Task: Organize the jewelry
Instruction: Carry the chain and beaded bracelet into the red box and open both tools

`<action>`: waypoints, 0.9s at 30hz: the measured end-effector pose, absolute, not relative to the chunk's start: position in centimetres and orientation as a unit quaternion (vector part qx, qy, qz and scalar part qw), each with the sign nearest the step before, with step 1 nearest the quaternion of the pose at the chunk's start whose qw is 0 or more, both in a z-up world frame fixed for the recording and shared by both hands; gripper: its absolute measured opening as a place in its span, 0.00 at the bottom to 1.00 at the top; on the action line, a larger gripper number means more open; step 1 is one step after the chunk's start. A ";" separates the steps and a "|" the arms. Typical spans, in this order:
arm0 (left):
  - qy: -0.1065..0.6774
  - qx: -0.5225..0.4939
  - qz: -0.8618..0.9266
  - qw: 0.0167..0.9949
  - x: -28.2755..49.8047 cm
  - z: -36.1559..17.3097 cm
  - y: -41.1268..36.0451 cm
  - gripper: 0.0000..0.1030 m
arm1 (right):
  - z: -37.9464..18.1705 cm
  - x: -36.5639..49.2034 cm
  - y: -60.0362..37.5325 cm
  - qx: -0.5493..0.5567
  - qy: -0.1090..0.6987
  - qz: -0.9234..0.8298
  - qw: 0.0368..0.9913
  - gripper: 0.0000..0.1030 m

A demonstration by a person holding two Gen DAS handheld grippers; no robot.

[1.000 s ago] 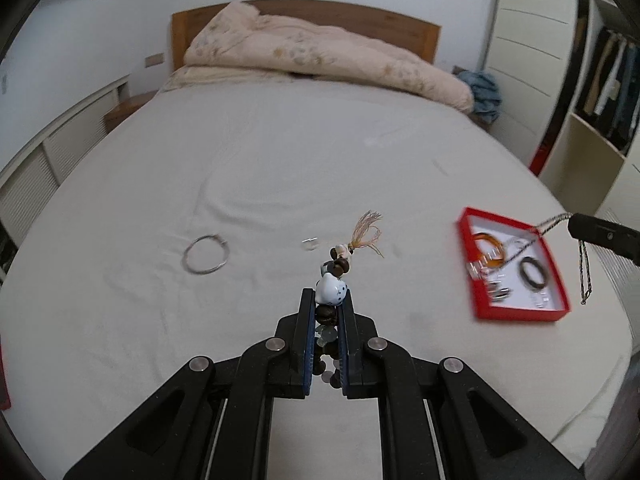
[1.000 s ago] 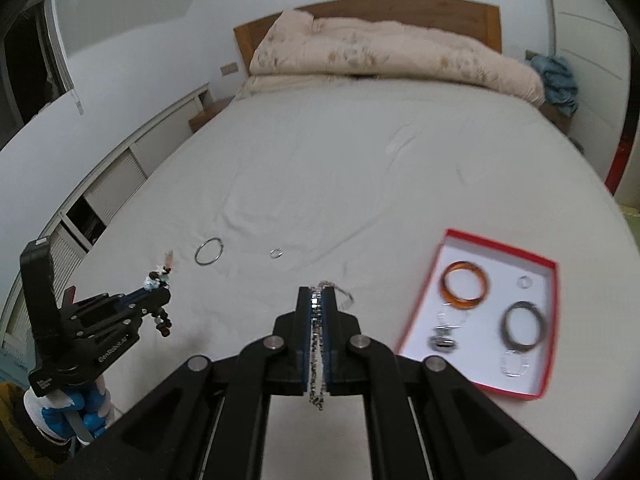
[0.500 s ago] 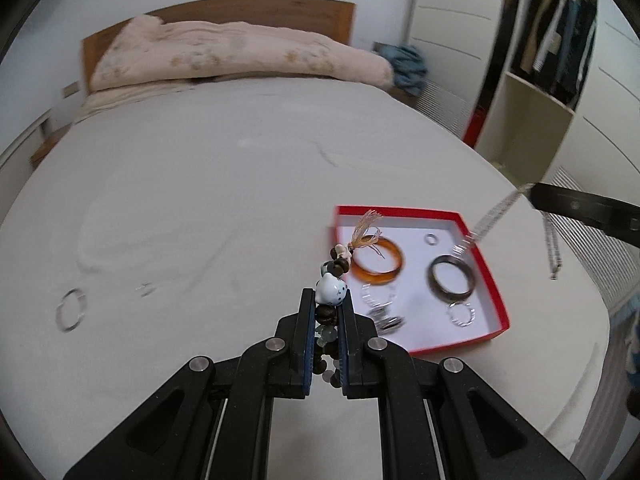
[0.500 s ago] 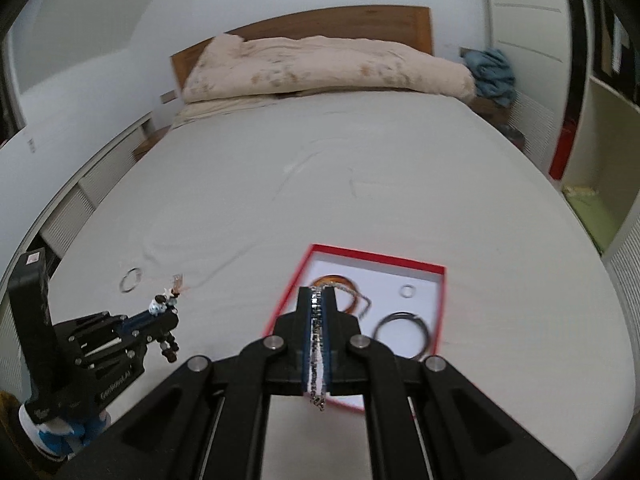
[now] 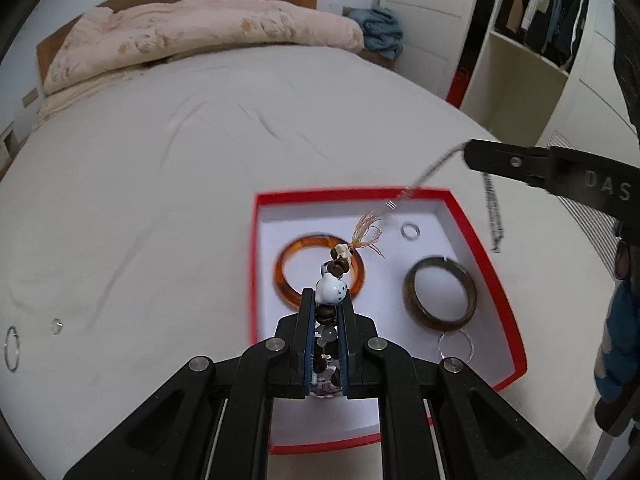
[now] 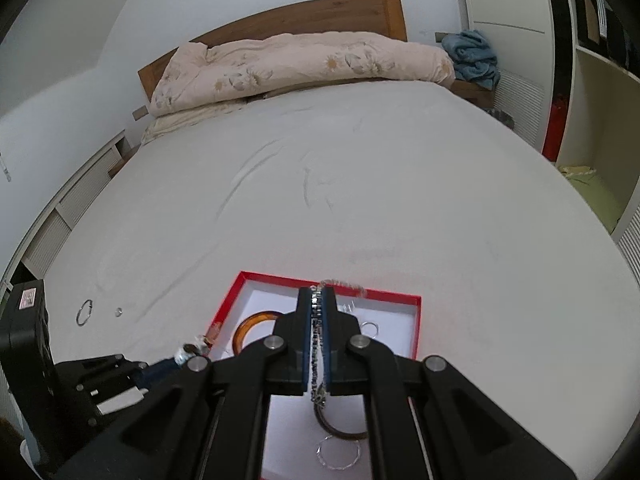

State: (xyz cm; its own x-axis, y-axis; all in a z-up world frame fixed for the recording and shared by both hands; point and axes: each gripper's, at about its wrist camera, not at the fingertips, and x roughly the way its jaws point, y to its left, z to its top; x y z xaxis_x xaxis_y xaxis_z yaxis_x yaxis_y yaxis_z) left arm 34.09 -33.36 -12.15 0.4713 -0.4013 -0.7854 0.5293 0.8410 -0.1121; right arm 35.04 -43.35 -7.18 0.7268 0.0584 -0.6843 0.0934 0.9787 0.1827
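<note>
Both grippers are over the red box (image 5: 508, 296) on the bed (image 5: 160, 200). The left gripper (image 5: 328, 300) is clamped tight on a beaded bracelet (image 5: 329, 292), brown and clear beads squeezed between the blue pads, a white ceramic bead poking out past the tips and a pale tassel (image 5: 366, 232) sticking up above that. It hangs right above the amber bangle (image 5: 288, 256) inside the box. The right gripper (image 6: 319, 294) is pinched shut on a thin chain (image 6: 318, 344), which runs down between its pads; in the left view the chain dangles from the tips, one end trailing toward the box's far rim, the other hanging off its right side. In the box: the amber bangle at left, a dark bangle (image 5: 440, 292) at right, a small ring (image 5: 410, 231) toward the back, a thin silver hoop (image 5: 455, 344) near the front. Out on the sheet, well left of the box, lie a wire hoop (image 5: 12, 347) and a tiny ring (image 5: 57, 326).
</note>
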 end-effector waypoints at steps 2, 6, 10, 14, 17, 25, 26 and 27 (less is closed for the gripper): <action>0.447 0.080 -0.276 0.847 33.8 -13.4 -33.8 0.10 | -9.1 35.2 -43.4 0.100 0.386 -0.010 0.917 0.04; 0.468 0.087 -0.277 0.835 33.3 -15.6 -34.1 0.10 | -12.8 34.5 -43.7 0.101 0.422 -0.014 0.901 0.04; 0.477 0.091 -0.282 0.827 32.8 -16.5 -34.4 0.10 | -15.0 33.5 -44.0 0.103 0.442 -0.019 0.891 0.04; 0.484 0.097 -0.287 0.821 32.3 -17.1 -35.0 0.10 | -15.9 32.8 -44.2 0.106 0.451 -0.020 0.886 0.04; 0.485 0.098 -0.283 0.821 32.2 -17.5 -35.1 0.10 | -16.3 32.2 -44.3 0.105 0.455 -0.022 0.884 0.05; 0.485 0.082 -0.270 0.828 32.3 -17.1 -34.2 0.19 | -16.3 31.3 -44.6 0.107 0.456 -0.028 0.883 0.17; 0.483 0.080 -0.268 0.829 32.3 -16.9 -34.0 0.24 | -16.2 31.2 -44.5 0.107 0.455 -0.026 0.884 0.19; 0.481 0.079 -0.267 0.831 32.2 -16.6 -33.9 0.25 | -16.1 31.1 -44.4 0.107 0.454 -0.024 0.884 0.21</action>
State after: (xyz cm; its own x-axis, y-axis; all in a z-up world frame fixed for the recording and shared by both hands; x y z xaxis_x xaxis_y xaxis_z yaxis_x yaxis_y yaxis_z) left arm 32.20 -33.86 -16.65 0.3936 -0.3681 -0.8424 0.5206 0.8445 -0.1257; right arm 31.14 -44.41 -16.07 0.5859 0.0547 -0.8085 0.1400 0.9759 0.1674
